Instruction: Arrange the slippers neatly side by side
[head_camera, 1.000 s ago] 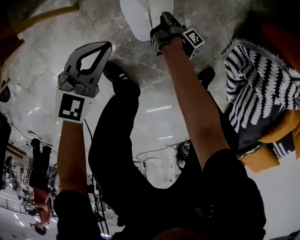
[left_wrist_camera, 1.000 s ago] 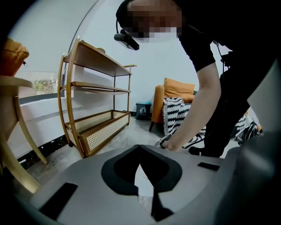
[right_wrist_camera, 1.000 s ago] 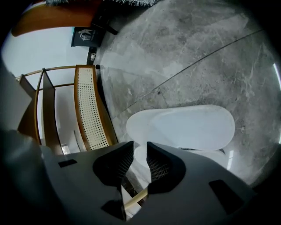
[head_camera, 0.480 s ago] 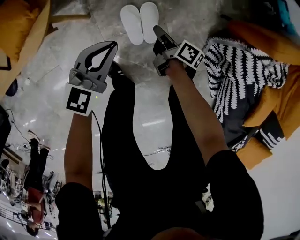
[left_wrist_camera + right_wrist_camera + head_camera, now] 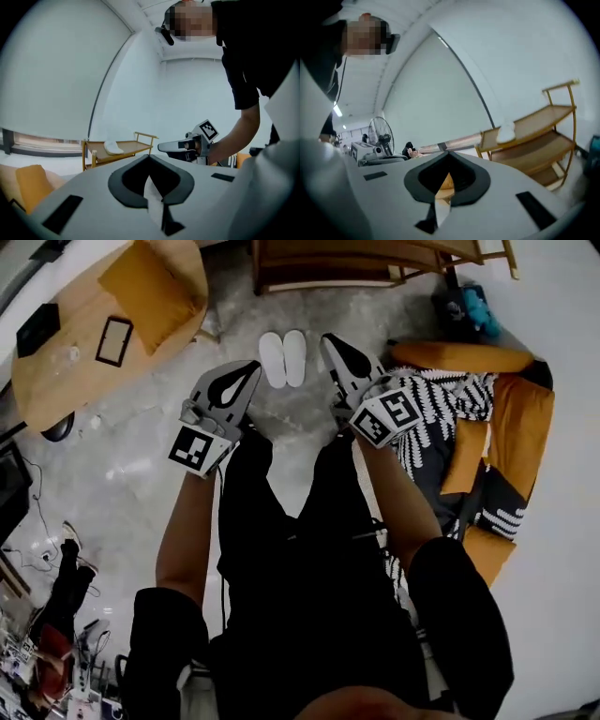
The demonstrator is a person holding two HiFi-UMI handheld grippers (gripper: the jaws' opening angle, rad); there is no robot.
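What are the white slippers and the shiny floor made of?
The white slippers look like soft fabric or foam, matte and plain, though they are too small to be sure. The floor looks like polished grey stone or tile: mottled, with shiny reflections.

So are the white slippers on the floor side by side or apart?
Side by side: the slippers lie parallel on the floor, long edges together, ends roughly level.

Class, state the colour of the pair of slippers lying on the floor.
White. The slippers show best in the head view.
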